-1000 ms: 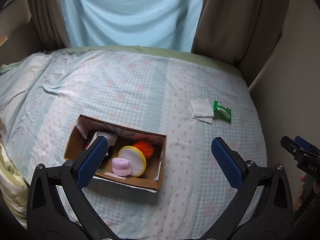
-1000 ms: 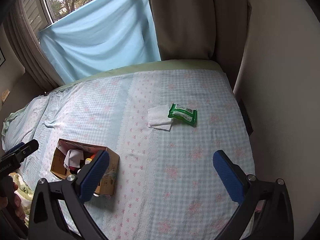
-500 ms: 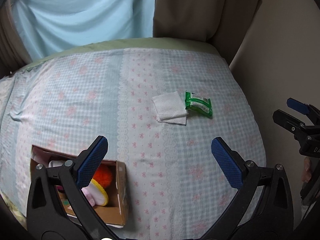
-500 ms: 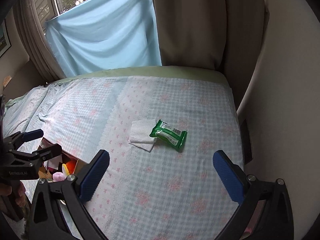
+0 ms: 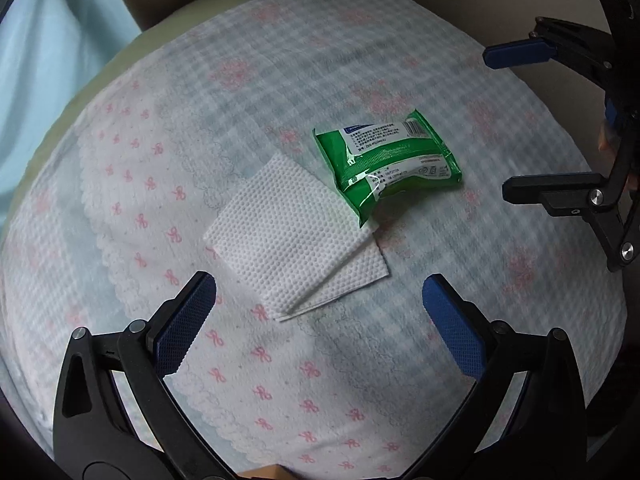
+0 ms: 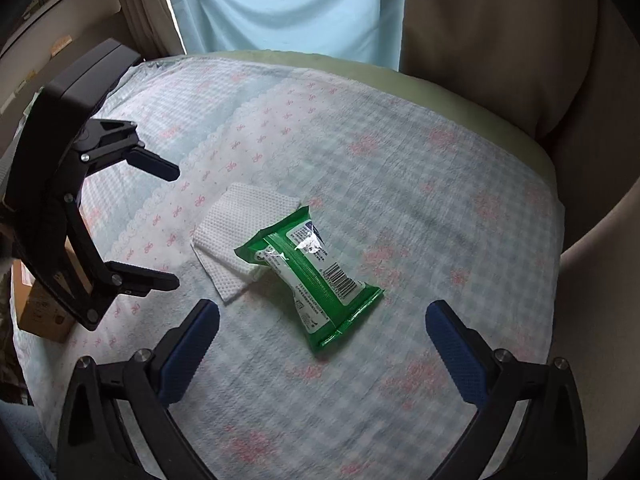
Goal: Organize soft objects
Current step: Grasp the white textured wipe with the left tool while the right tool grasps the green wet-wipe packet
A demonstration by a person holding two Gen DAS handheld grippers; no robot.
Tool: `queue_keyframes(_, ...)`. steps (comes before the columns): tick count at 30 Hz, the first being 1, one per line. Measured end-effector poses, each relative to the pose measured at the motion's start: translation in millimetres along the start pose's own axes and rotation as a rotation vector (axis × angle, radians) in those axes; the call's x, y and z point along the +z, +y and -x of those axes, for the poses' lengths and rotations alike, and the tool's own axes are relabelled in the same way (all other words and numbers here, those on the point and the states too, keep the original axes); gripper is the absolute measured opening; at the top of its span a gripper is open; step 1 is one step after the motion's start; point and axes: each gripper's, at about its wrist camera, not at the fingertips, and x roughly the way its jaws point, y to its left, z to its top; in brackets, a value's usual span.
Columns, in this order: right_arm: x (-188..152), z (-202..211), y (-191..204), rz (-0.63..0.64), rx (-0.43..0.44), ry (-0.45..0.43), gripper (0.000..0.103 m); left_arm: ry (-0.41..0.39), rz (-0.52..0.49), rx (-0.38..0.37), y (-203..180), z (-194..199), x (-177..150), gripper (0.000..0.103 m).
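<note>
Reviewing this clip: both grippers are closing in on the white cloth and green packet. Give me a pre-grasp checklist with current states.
1. left gripper open, empty: ok.
2. right gripper open, empty: ok.
3. white cloth lined up between the left gripper's fingers: ok.
4. green packet free of the cloth: not ok, one end lies on it.
5. cardboard box has room: cannot tell, inside hidden.

Home bedroom: patterned bedspread [image 6: 400, 168], window curtains [image 6: 480, 12].
</note>
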Motion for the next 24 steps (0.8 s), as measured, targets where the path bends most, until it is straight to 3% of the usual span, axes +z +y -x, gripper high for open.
queue_keyframes(7,5.8,-65.2,0.1,0.132,0.052,0.047,0.097,0.051,-0.165,0.002,5.4,-58.7,7.6,0.102)
queue_keyframes(11,9.6,-88.4,2.4,0.186,0.063,0.063,0.084,0.037,-0.185,-0.012,8.7,-77.2,10.7,0.102)
queue_keyframes(14,11.2,-100.8,2.8,0.213,0.062,0.072,0.069,0.007,-0.206,-0.038,10.0,-81.7,12.5,0.102)
queue_keyframes(15,11.6,-104.3,2.9,0.218,0.067,0.078,0.060,0.003,-0.210,-0.050,11.2,-82.3,12.4,0.101)
queue_keyframes(16,12.2,-106.9,2.8,0.222,0.076,0.079,0.049,-0.001,-0.212,-0.064,12.7,-82.7,12.9,0.098)
queue_keyframes(18,13.0,-108.7,3.7,0.229,0.097,0.078,0.040,-0.016,-0.211,-0.079,14.6,-80.2,10.7,0.088)
queue_keyframes(20,13.4,-107.2,4.2,0.228,0.099,0.071,0.039,-0.024,-0.206,-0.083,18.5,-75.2,9.8,0.070)
queue_keyframes(22,13.1,-104.9,3.1,0.218,0.088,0.061,0.038,-0.029,-0.193,-0.077,26.0,-70.8,10.7,0.041)
queue_keyframes(24,14.1,-102.4,-0.2,0.200,0.084,0.055,0.038,-0.029,-0.171,-0.081,34.5,-67.4,10.7,0.024)
